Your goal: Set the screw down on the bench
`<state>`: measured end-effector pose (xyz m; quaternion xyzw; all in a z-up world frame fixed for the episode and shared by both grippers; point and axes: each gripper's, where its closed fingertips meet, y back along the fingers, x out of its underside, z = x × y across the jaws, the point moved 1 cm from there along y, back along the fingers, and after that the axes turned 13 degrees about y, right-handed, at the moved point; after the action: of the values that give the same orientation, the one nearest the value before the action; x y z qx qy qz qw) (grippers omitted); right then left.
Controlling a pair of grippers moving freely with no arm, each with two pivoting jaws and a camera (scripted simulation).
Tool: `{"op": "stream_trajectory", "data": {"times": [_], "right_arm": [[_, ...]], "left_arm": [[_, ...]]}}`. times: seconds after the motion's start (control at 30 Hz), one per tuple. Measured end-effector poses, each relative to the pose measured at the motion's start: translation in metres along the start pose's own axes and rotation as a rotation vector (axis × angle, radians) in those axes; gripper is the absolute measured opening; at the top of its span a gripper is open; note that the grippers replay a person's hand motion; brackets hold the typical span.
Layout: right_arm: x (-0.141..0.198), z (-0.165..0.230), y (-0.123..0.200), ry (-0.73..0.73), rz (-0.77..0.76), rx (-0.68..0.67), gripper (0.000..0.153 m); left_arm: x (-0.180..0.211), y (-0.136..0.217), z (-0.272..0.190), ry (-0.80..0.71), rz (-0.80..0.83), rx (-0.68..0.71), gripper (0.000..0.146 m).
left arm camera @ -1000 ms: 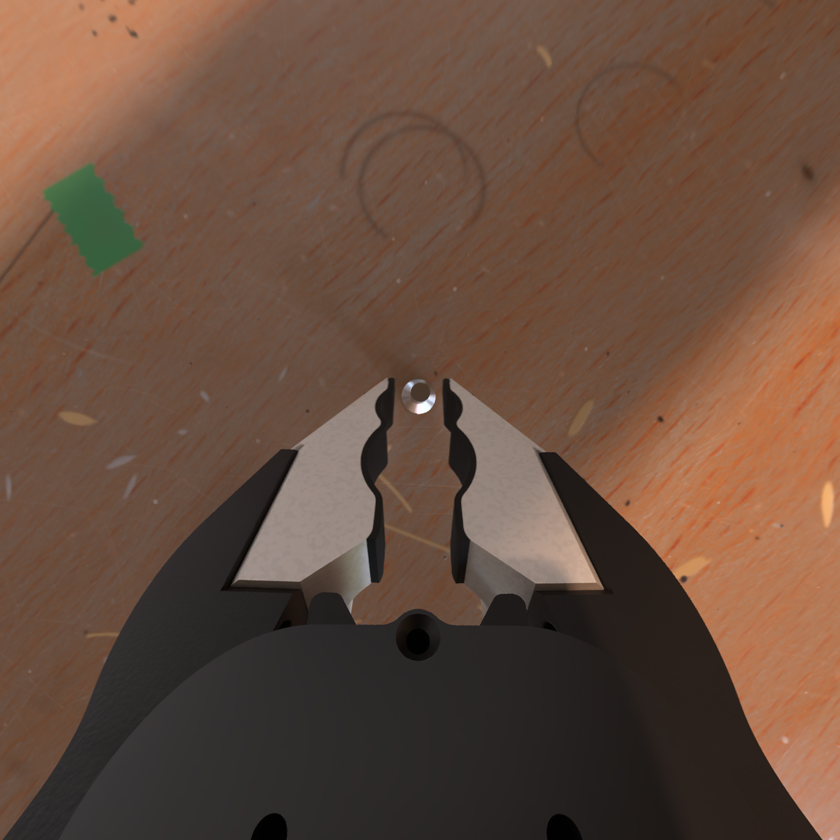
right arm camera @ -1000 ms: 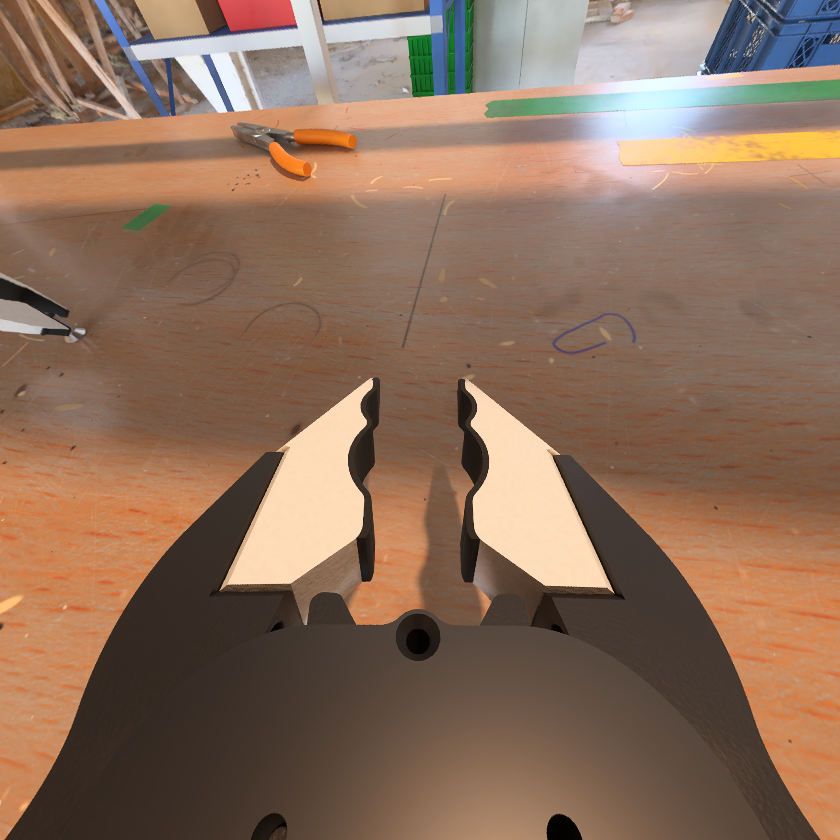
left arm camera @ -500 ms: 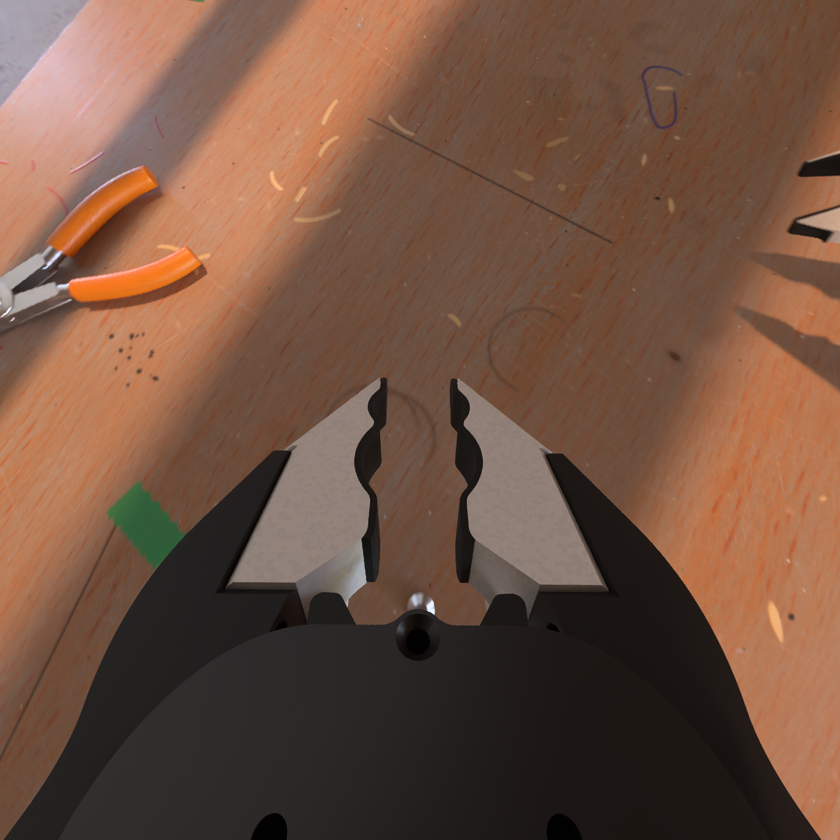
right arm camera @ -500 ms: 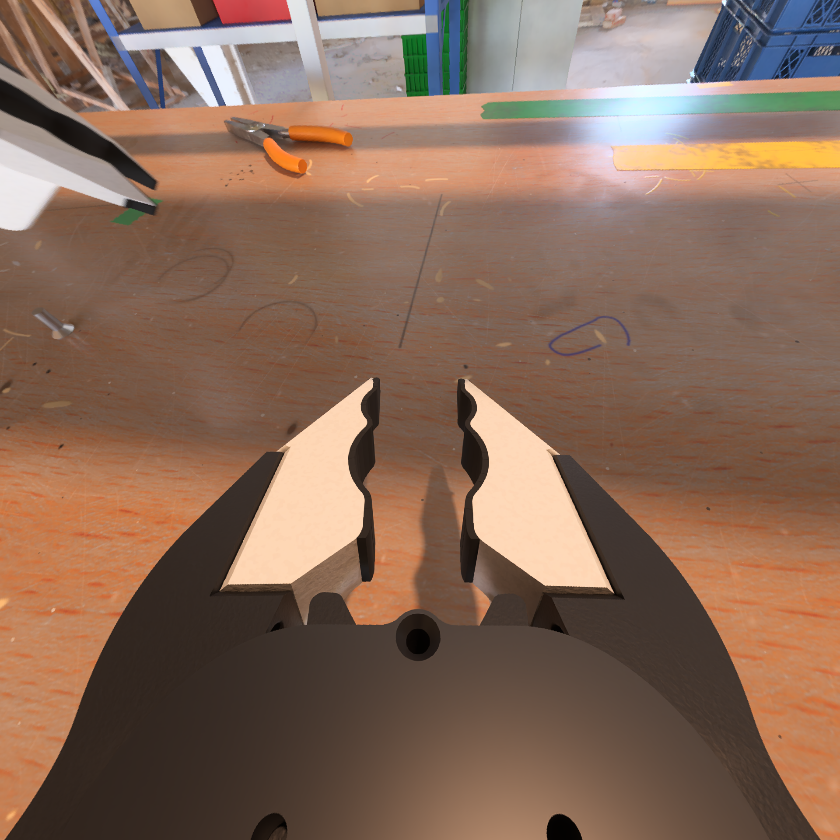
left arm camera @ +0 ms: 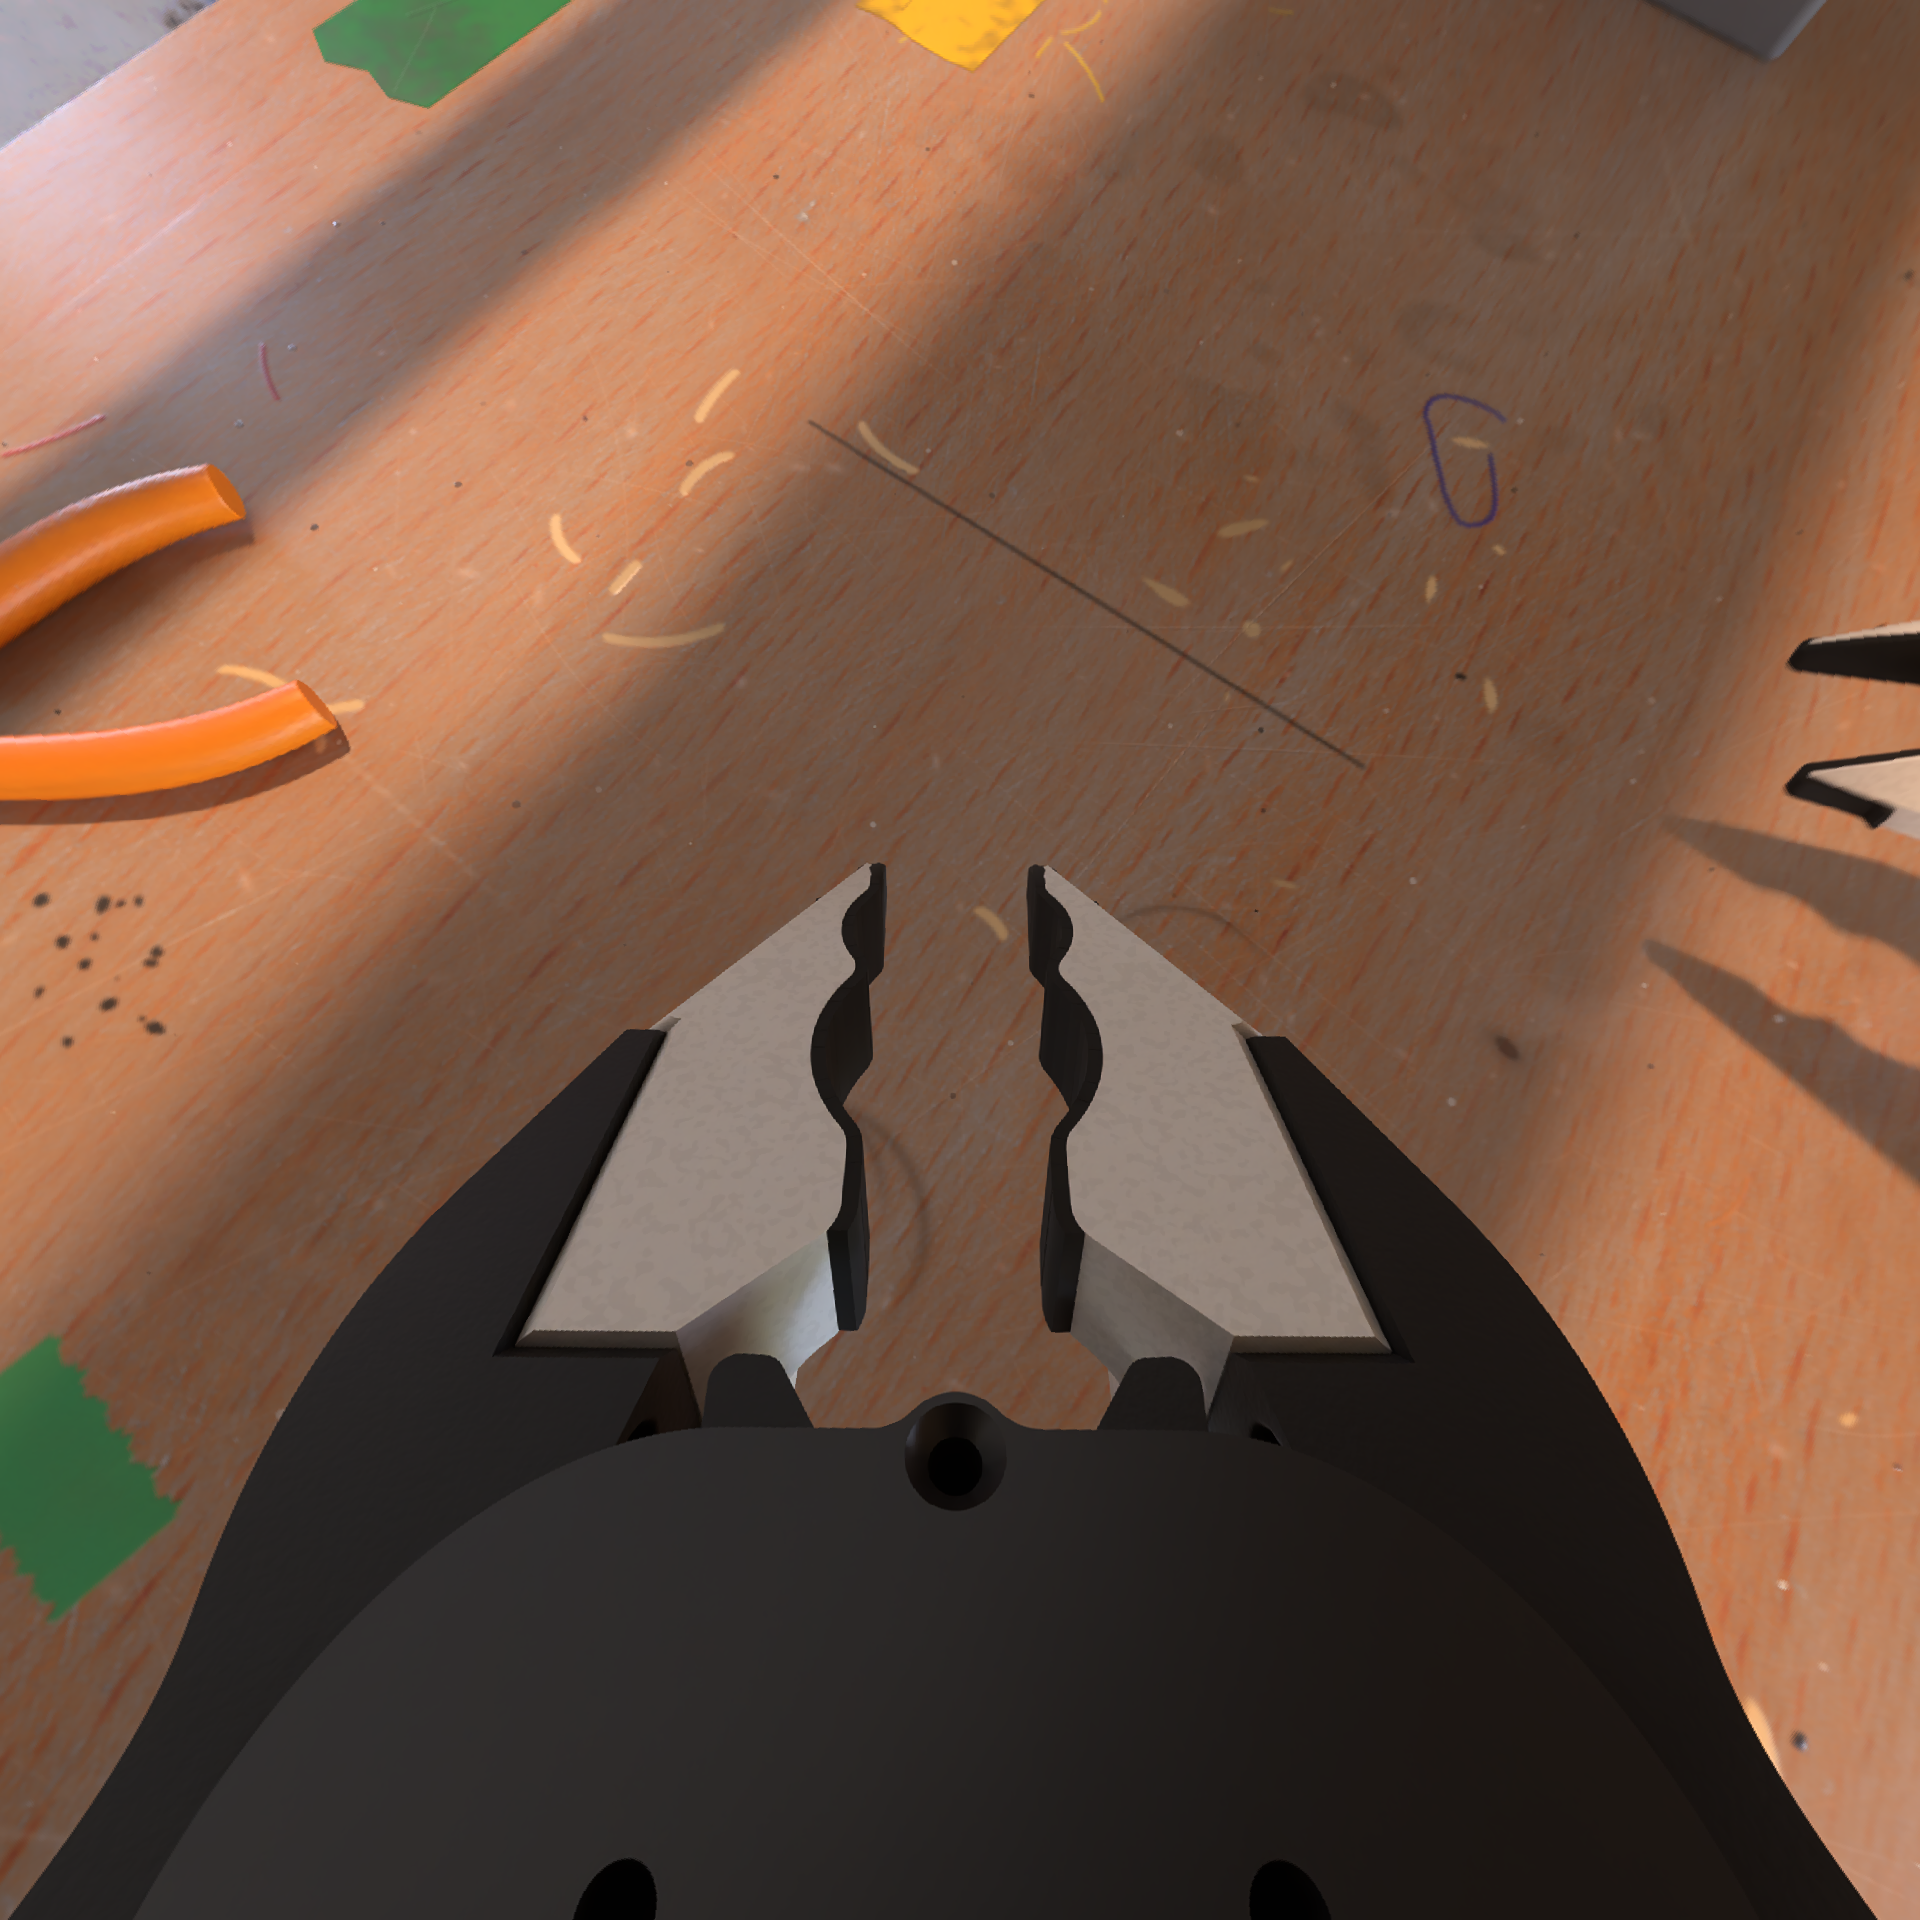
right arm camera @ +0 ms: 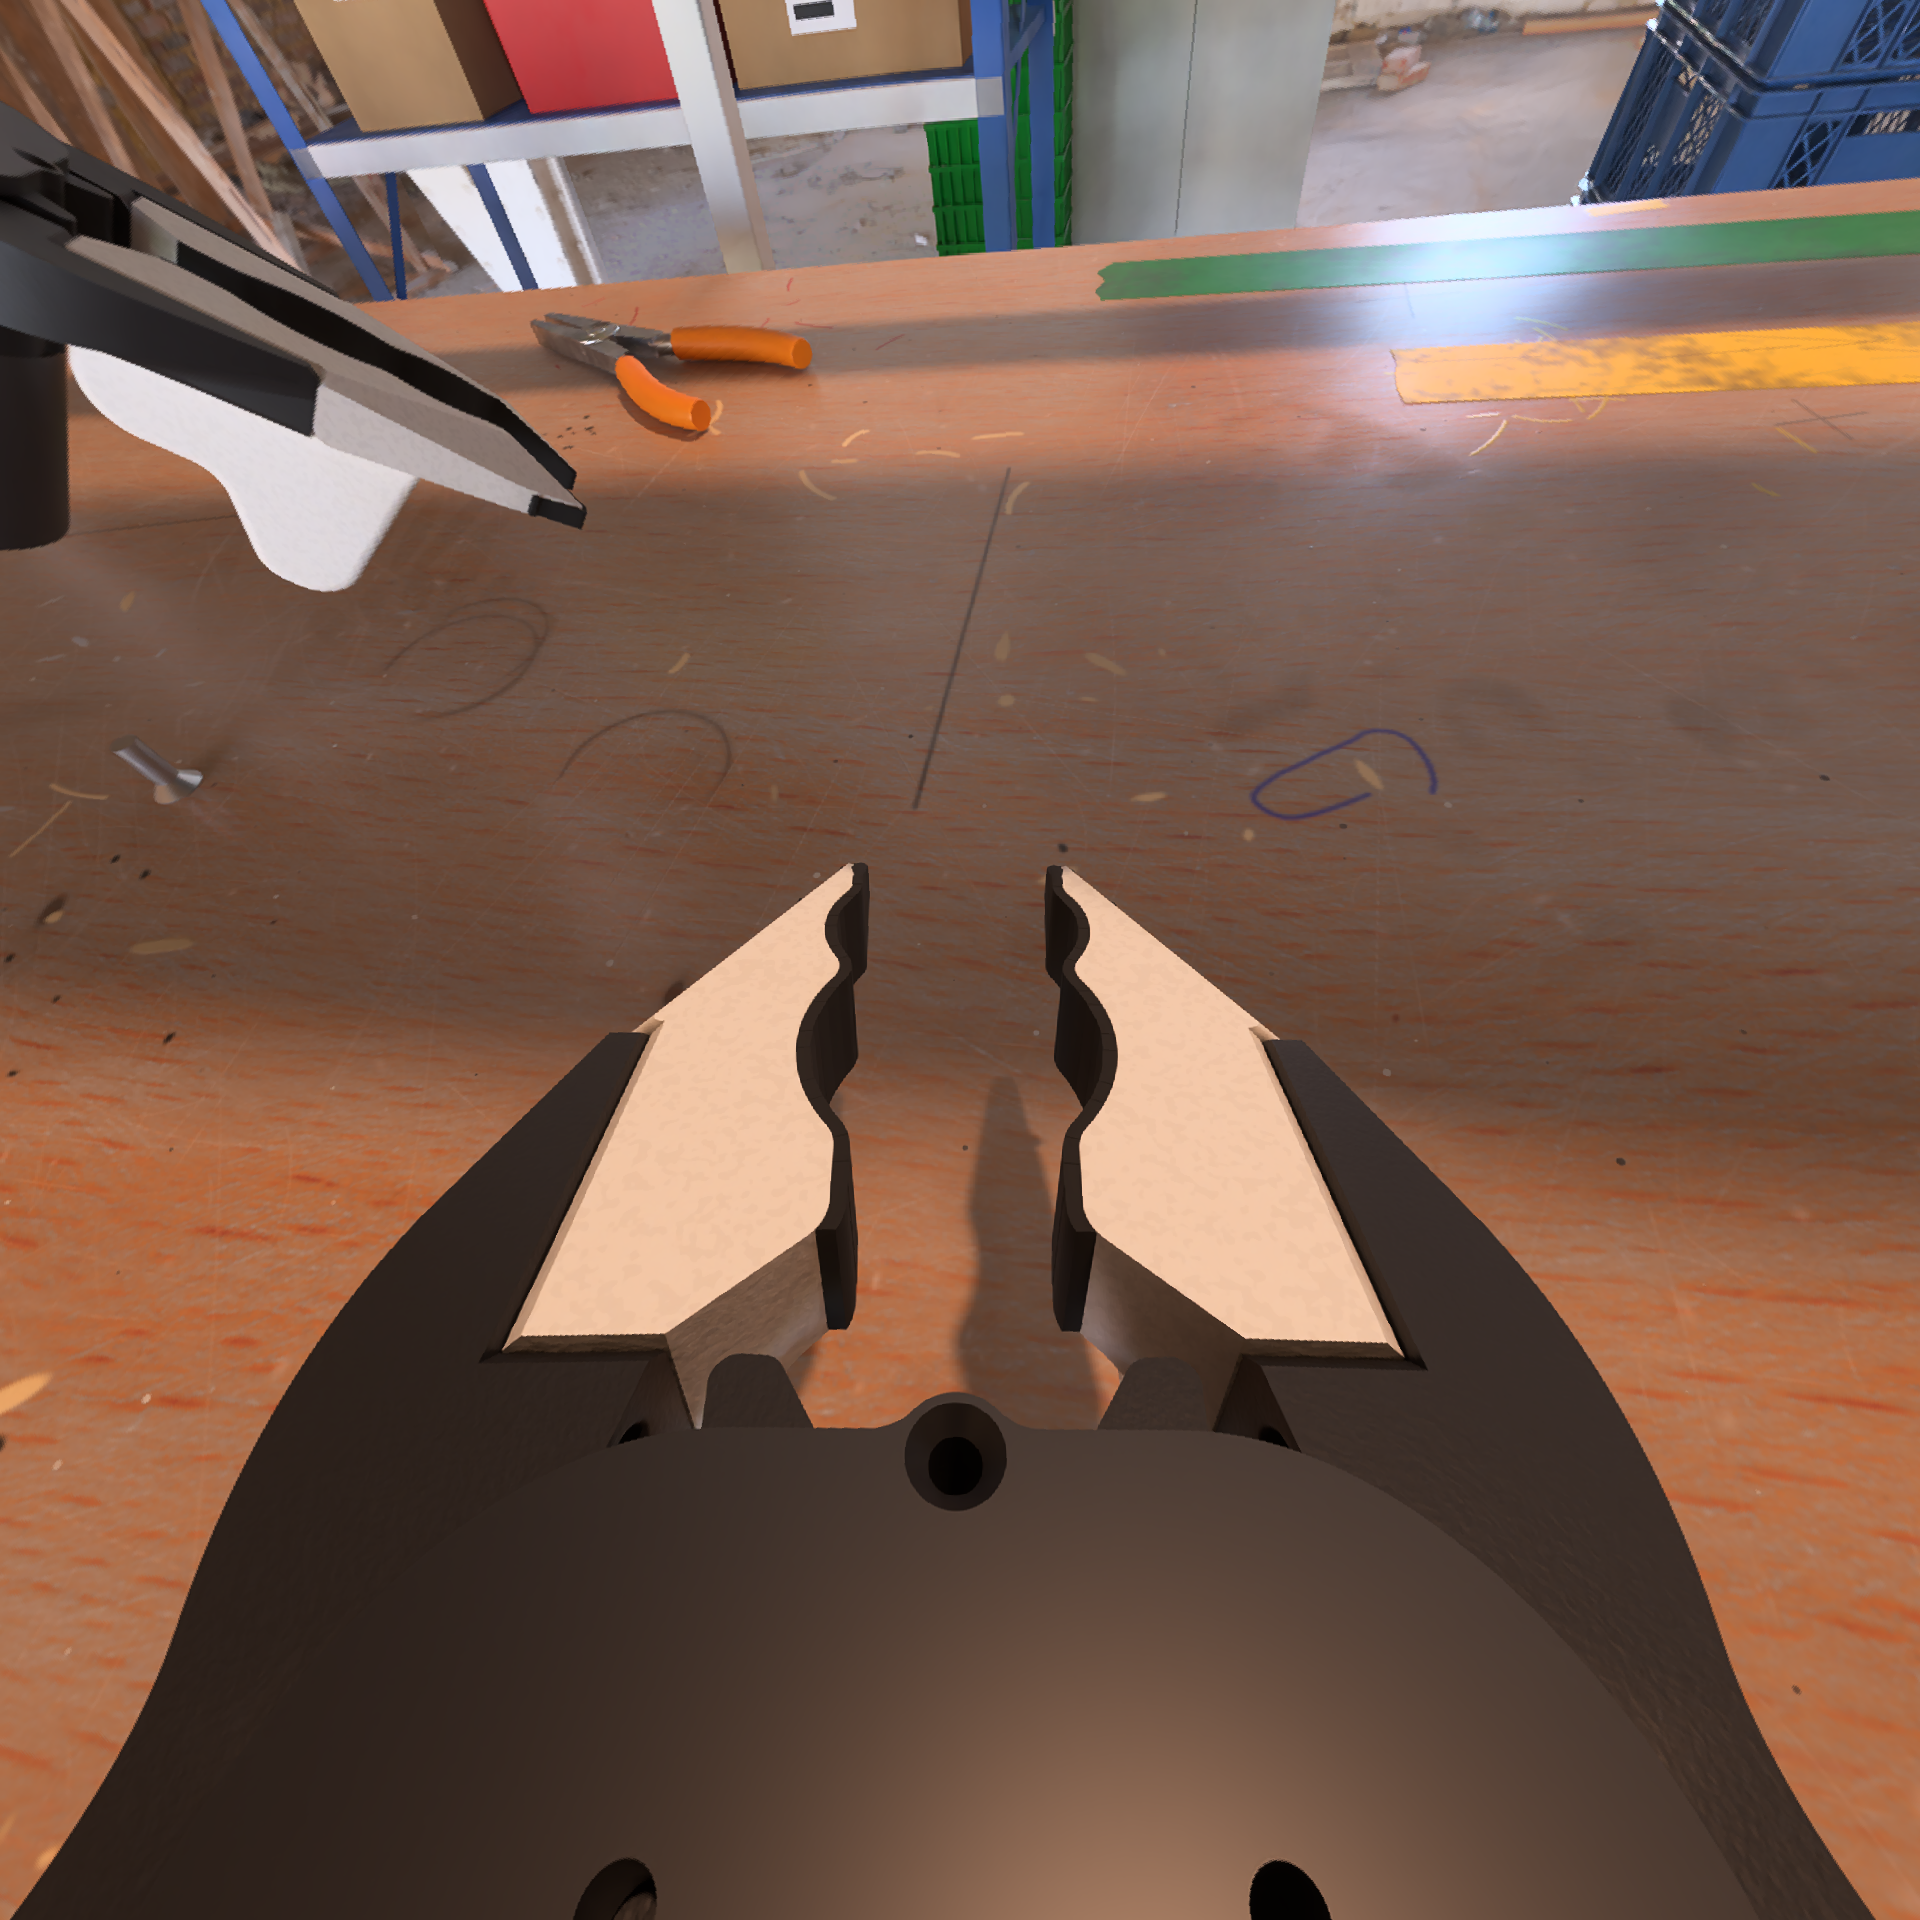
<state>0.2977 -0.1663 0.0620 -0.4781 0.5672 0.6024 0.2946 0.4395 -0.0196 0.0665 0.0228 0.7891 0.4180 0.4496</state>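
Note:
A small silver screw (right arm camera: 158,771) lies on its side on the wooden bench (right arm camera: 1351,987) at the far left of the right wrist view. It is out of sight in the left wrist view. My left gripper (left arm camera: 956,883) is open and empty, held above the bench; it also shows in the right wrist view (right arm camera: 556,497), up and to the right of the screw, clear of it. My right gripper (right arm camera: 951,883) is open and empty over the bench's near middle; its fingertips (left arm camera: 1849,727) show at the right edge of the left wrist view.
Orange-handled pliers (right arm camera: 665,358) lie at the back left, also in the left wrist view (left arm camera: 156,727). Green tape (right arm camera: 1507,260) and yellow tape (right arm camera: 1662,364) run along the far edge. A green tape scrap (left arm camera: 62,1475) lies at the left. Shelving and blue crates (right arm camera: 1766,94) stand beyond.
My left gripper has let go of the screw, risen and moved away forward; the screw now lies alone on the bench. The right gripper has hardly moved.

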Motion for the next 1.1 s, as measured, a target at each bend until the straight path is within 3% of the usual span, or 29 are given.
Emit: {"op": "stream_trajectory", "data": {"times": [0.2,1.1], "right_arm": [[0.000,-0.002,0.001,-0.005,-0.005,0.010,0.034],[0.007,-0.001,-0.006,-0.011,0.061,-0.005,0.034]], "left_arm": [[0.006,-0.003,0.005,-0.069,-0.010,-0.041,0.027],[0.053,0.024,0.026,0.017,0.026,-0.030,0.027]]}}
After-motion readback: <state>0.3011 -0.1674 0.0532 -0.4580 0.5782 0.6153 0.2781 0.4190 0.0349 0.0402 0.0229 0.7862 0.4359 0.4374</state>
